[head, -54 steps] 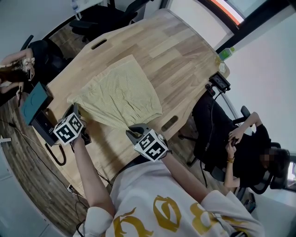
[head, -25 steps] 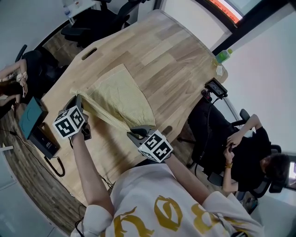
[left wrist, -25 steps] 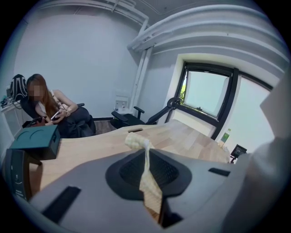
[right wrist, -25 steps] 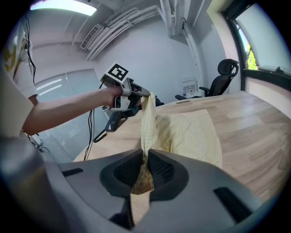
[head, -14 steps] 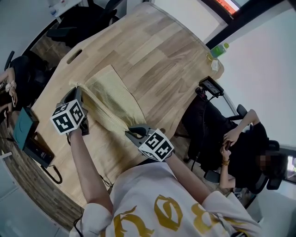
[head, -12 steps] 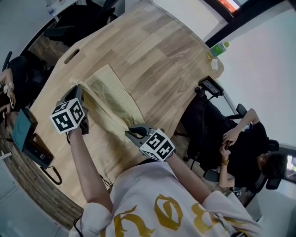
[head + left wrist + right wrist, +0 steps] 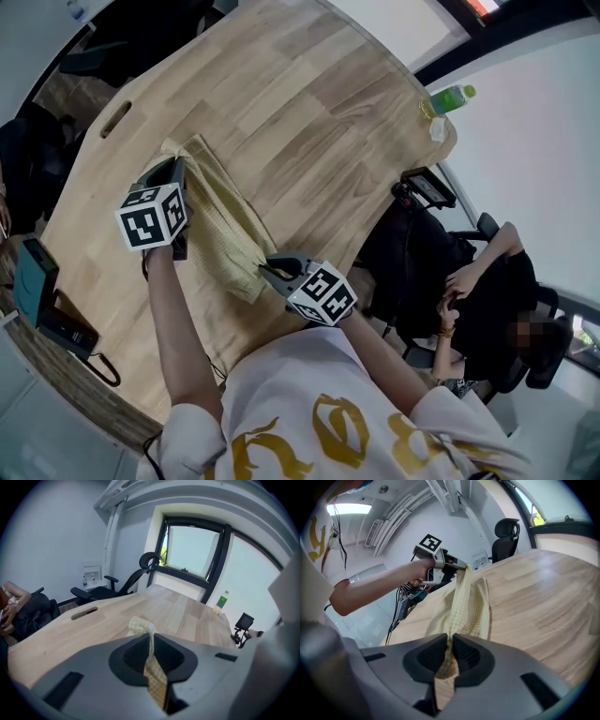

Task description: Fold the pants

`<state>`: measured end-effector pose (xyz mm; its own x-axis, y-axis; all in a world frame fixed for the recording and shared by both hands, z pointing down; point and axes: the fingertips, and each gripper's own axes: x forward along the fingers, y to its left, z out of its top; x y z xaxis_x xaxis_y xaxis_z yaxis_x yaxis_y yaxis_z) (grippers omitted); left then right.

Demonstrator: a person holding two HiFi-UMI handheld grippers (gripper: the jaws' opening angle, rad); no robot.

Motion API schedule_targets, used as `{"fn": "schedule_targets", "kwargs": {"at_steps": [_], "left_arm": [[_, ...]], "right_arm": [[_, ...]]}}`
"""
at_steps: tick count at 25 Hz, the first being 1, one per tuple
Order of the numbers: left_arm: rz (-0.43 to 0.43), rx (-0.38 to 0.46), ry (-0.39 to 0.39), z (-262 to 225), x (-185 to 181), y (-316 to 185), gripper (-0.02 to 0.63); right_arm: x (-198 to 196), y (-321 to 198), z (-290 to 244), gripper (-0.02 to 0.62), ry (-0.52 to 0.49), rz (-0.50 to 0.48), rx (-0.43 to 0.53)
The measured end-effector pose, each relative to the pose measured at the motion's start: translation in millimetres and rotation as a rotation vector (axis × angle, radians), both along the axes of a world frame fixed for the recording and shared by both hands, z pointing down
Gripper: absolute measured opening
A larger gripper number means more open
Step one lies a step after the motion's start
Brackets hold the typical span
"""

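Observation:
The pale yellow checked pants (image 7: pixel 220 225) lie as a narrow, bunched strip on the wooden table (image 7: pixel 309 112), stretched between my two grippers. My left gripper (image 7: pixel 178 171) is at the strip's far end and is shut on a corner of the pants (image 7: pixel 151 660). At the near end my right gripper (image 7: pixel 269 273) is shut on the other corner of the pants (image 7: pixel 461 606). In the right gripper view the cloth runs from my jaws up to the left gripper (image 7: pixel 459 566) and drapes onto the table.
A green bottle (image 7: pixel 450 97) stands at the table's far right corner. A person (image 7: pixel 487 291) sits in a chair to the right, beside a small device on a stand (image 7: pixel 427 187). A teal box (image 7: pixel 33 272) lies left, and a slot (image 7: pixel 114 119) cuts the tabletop.
Both grippers have carried the held edge of the pants away from me across the table. The cloth has gone from a wide spread sheet to a narrow strip.

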<state>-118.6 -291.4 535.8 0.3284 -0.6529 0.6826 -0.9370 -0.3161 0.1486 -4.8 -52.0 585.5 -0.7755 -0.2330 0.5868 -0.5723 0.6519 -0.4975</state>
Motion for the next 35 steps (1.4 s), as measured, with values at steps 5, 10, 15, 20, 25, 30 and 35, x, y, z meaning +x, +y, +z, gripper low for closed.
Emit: {"fn": "schedule_targets", "kwargs": {"at_steps": [5,10,15,20,25,30,35], "left_arm": [[0.032,-0.087,-0.039,51.7,21.4,-17.4,0.029],[0.033,-0.154,-0.099,91.1,28.1,-21.2,0.032],[0.035,-0.152,-0.097,91.9,32.3,-25.6,0.032],[0.064,-0.152,-0.092,89.8,36.5,-22.8,0.097],[0.083,-0.120,-0.039,68.8,39.9,-19.3,0.239],[0.062,-0.055,0.006,32.6,25.3,-18.9,0.245],[0.051,0.004,0.037,-5.0,11.4,-8.8,0.245]], "right_arm": [[15.5,-10.2,34.2,0.035,0.075,0.014,-0.058],[16.7,-11.6,50.3,0.035,0.134,-0.015,-0.101],[15.0,-13.7,49.8,0.035,0.118,-0.005,-0.153],[13.6,-13.2,49.5,0.040,0.108,-0.014,-0.169],[18.0,-17.1,44.6,0.088,0.140,0.006,-0.136],[24.6,-29.6,20.3,0.106,0.148,0.097,-0.014],[30.7,-36.5,-6.3,0.106,0.165,0.179,0.091]]}}
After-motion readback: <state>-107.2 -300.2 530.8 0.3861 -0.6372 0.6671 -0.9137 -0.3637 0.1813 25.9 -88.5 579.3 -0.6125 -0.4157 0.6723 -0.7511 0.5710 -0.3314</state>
